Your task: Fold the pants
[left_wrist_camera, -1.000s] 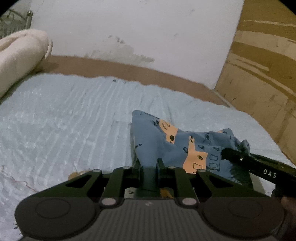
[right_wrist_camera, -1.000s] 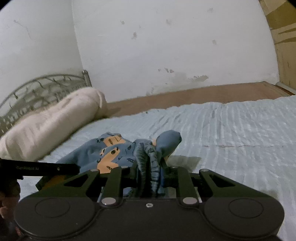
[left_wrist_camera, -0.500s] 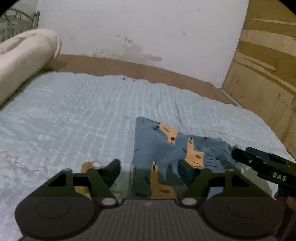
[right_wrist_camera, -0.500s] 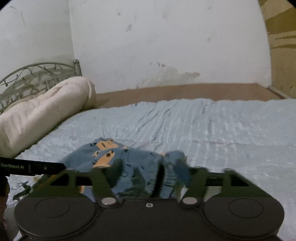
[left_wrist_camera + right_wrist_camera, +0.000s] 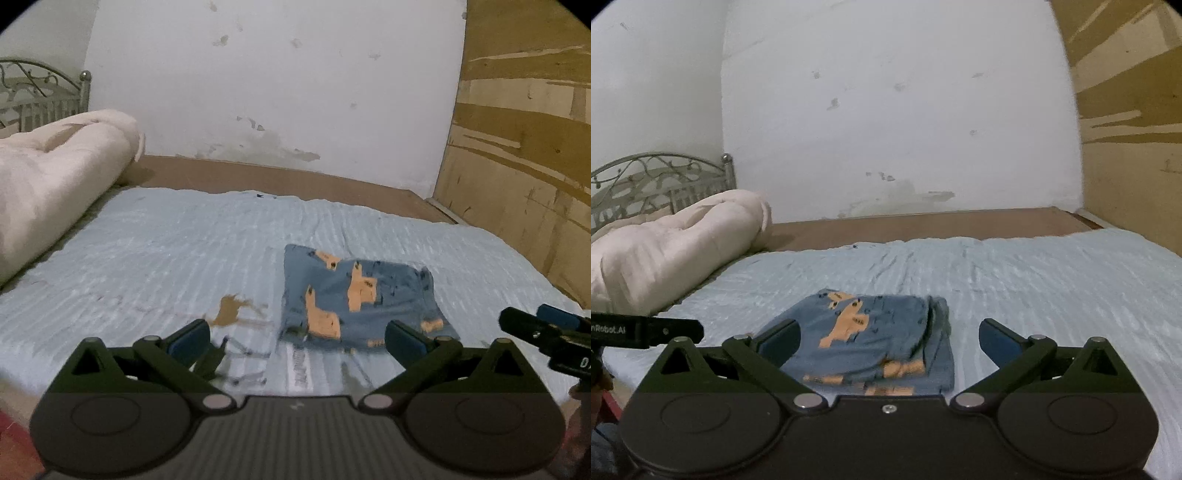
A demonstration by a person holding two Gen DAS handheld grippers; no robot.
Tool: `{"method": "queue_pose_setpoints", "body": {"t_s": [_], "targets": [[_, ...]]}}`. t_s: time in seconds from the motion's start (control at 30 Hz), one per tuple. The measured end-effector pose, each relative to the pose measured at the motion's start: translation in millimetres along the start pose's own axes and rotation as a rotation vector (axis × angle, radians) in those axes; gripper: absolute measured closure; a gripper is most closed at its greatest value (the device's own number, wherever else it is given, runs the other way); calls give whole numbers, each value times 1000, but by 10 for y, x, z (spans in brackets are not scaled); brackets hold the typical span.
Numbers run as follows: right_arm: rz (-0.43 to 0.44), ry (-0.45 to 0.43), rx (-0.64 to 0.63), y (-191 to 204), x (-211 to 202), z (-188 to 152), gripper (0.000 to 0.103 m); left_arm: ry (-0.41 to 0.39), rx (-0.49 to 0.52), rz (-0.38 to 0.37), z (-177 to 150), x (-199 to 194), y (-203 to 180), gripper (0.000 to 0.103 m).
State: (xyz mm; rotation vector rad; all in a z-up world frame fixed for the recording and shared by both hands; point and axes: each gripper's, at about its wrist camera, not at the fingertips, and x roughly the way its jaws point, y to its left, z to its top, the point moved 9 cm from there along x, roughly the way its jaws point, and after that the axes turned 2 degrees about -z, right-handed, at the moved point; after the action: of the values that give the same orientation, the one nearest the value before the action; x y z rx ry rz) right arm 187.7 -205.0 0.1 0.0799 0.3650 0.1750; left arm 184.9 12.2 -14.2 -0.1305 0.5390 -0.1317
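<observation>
Both grippers, left [image 5: 297, 338] and right [image 5: 888, 338], have released the pants [image 5: 871, 339]; jaws opening, nothing between; pants lie folded on the bed [image 5: 1052, 280].

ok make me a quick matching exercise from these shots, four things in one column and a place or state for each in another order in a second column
Things:
1. pants
2. rolled quilt
3. metal headboard
4. left gripper

Places or states:
A. cream, bundled along the left side of the bed
B. jaws opening, nothing between them
C. blue with orange print, lying folded on the light blue sheet
D. grey scrollwork, behind the quilt in the corner

Pairs: 1-C, 2-A, 3-D, 4-B
</observation>
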Motion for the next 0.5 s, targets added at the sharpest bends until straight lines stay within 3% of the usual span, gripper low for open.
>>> {"method": "queue_pose_setpoints", "body": {"t_s": [0.23,0.5], "targets": [[-24,7,4,125,-506,-279,1,-16,29,48,-247,-336,37,1],[-16,11,-8,195,-646,-346,1,-16,28,49,-319,-423,45,1]]}}
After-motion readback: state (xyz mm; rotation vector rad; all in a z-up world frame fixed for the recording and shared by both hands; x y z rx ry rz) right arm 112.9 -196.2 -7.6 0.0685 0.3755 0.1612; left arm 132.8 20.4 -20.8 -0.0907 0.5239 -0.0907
